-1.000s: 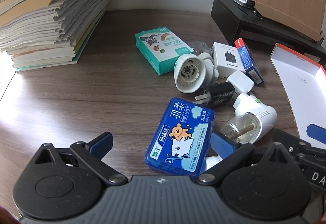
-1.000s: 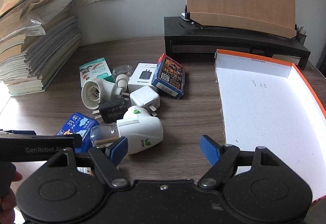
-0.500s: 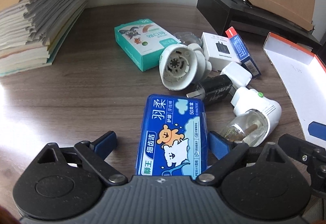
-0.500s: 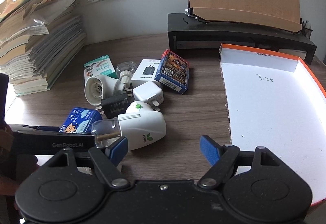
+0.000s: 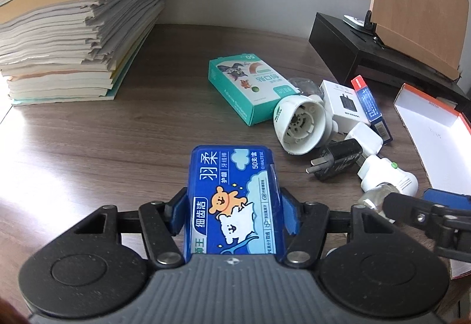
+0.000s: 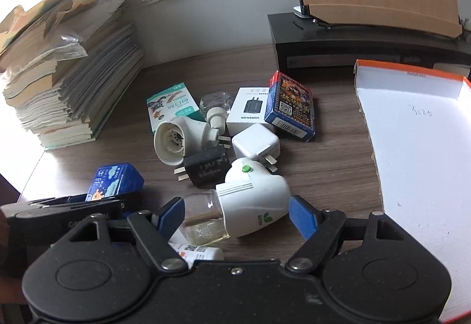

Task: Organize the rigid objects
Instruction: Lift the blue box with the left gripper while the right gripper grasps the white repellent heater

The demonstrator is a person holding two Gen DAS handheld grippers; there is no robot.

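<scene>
— Where is the floss box point(image 5: 232, 200)?

— Near the tabletop's front edge, between the pads of my left gripper point(image 5: 232, 210), which is closing on its long sides.

— How does it handle?

— I think light, stiff, slippery plastic. My right gripper point(image 6: 235, 213) is spread around the vaporizer point(image 6: 250, 200).

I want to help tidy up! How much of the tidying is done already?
Nothing looks done: the white, orange-edged cardboard tray shows nothing inside. In hand: the left gripper is closing around the blue plastic floss-pick box, and the right gripper sits open around the white plug-in vaporizer. Chargers and small boxes remain on the table.
</scene>
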